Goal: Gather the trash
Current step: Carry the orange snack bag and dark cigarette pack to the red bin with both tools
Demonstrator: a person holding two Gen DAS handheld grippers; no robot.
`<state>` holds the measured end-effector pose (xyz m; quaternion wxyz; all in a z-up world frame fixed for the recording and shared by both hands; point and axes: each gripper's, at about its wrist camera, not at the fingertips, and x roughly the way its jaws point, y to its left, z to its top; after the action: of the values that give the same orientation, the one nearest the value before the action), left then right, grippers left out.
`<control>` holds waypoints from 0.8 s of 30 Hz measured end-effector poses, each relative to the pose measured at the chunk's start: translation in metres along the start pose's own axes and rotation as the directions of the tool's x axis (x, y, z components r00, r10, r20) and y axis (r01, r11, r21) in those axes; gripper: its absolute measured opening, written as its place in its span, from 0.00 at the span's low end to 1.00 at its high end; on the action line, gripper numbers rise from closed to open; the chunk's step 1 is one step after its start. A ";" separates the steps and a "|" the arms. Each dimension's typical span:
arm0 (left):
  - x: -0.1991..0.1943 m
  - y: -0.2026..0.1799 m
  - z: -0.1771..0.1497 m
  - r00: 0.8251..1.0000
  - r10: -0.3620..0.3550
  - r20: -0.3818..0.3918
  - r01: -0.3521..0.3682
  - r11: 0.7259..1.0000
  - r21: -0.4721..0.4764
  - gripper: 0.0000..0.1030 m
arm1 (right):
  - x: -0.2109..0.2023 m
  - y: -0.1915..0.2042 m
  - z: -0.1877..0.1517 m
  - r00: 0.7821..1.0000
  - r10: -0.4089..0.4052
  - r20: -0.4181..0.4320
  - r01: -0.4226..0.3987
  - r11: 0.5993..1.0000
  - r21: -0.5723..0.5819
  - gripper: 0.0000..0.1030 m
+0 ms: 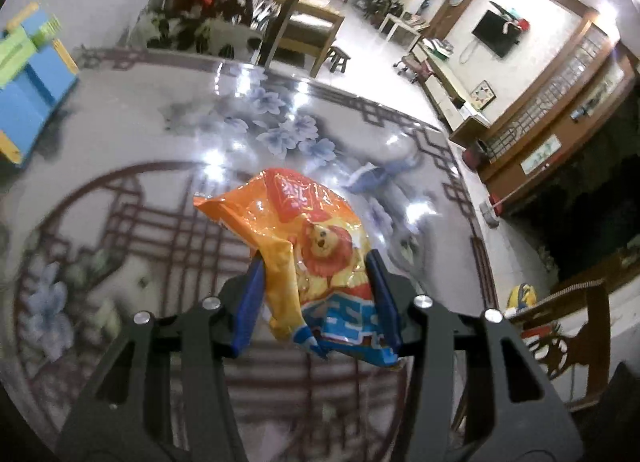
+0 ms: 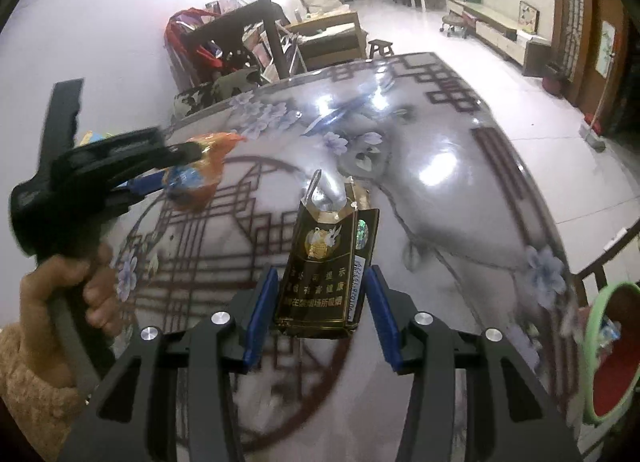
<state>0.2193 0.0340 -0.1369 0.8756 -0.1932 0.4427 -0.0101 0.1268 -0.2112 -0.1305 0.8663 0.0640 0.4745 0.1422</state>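
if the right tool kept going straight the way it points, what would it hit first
The right tool is shut on a cigarette pack and angled down toward the tabletop. Straight on, the pack's torn top would probably meet bare tabletop first; nothing else seems to lie in that line, though depth is hard to judge.

Between the right tool's (image 2: 322, 294) pads stands a dark cigarette pack (image 2: 328, 266), and there's print on it: gold Chinese characters in rows low on the front face, a health warning reading 吸烟有害健康, with a further line beneath that is too blurred to make out. A gold crest sits above them, and a barcode strip with small digits, unreadable, runs down the side. In the left tool (image 1: 316, 294), an orange snack bag (image 1: 308, 246): white characters on its red panel, too smeared to read.
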 end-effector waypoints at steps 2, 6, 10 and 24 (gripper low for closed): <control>-0.026 -0.007 -0.014 1.000 0.003 0.026 -0.004 0.999 0.039 0.47 | -0.013 0.002 -0.007 1.000 -0.003 0.019 0.003 1.000 -0.003 0.44; -0.068 -0.027 -0.039 0.997 0.003 0.073 -0.012 0.992 0.123 0.47 | -0.038 0.003 -0.018 0.998 0.000 0.056 0.000 1.000 0.012 0.44; -0.095 -0.046 -0.059 0.995 0.002 0.101 -0.020 0.983 0.181 0.47 | -0.061 -0.001 -0.026 0.995 -0.001 0.098 -0.001 1.000 0.025 0.44; -0.103 -0.138 -0.118 0.996 -0.087 0.038 0.071 0.951 0.302 0.48 | -0.124 -0.064 -0.054 0.981 -0.082 0.175 0.069 0.994 0.079 0.44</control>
<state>0.0860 -0.1132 -0.0724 0.9045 -0.0756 0.4056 -0.1075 0.0299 -0.3117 -0.0756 0.9072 0.0897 0.4020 0.0856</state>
